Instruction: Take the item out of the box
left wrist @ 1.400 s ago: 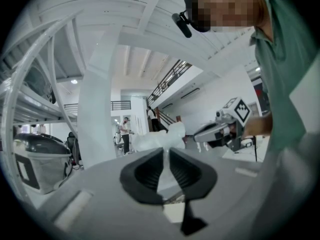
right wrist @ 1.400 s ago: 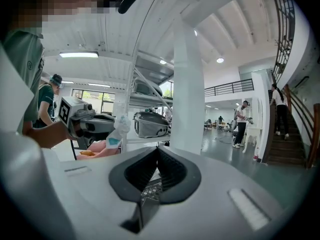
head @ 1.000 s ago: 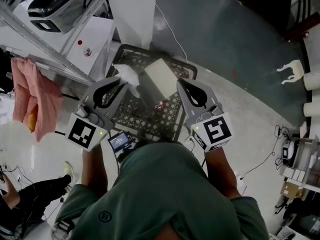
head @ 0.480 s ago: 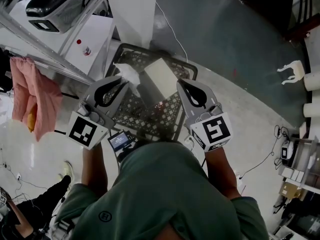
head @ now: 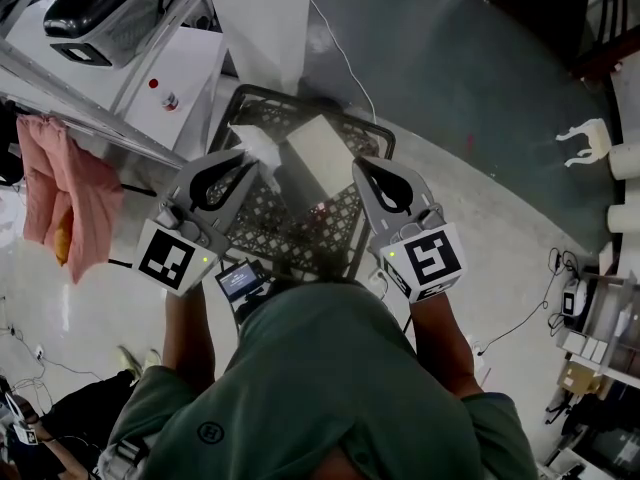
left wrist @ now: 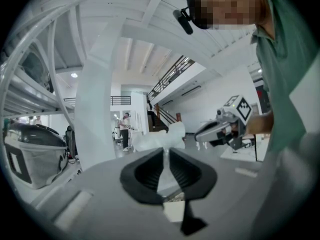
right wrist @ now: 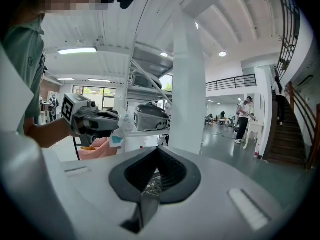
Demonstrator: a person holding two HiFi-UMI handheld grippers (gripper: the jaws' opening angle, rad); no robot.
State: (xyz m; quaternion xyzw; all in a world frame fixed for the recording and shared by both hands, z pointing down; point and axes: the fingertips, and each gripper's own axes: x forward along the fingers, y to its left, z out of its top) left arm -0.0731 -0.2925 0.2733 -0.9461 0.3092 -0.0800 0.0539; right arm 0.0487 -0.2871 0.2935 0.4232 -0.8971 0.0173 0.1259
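A black lattice crate (head: 300, 230) stands on the floor with a white box (head: 322, 152) inside it. My left gripper (head: 250, 161) hovers over the crate's left side, shut on a crumpled white plastic packet (head: 255, 146). In the left gripper view the packet (left wrist: 161, 140) sticks out past the closed left gripper (left wrist: 165, 151). My right gripper (head: 362, 165) hangs over the crate's right side, shut and empty. In the right gripper view the right gripper (right wrist: 156, 151) has its jaws together with nothing between them, and the left gripper's packet (right wrist: 120, 129) shows at the left.
A white pillar (head: 262, 18) rises behind the crate. A metal shelf with a grey-black bag (head: 110, 8) stands at the upper left, and a pink cloth (head: 62, 193) hangs at the left. Cables and small boxes (head: 585, 348) lie on the floor at the right.
Both grippers hold nearly the same place, and the left one keeps the packet. A person at the lower left has moved out of the picture.
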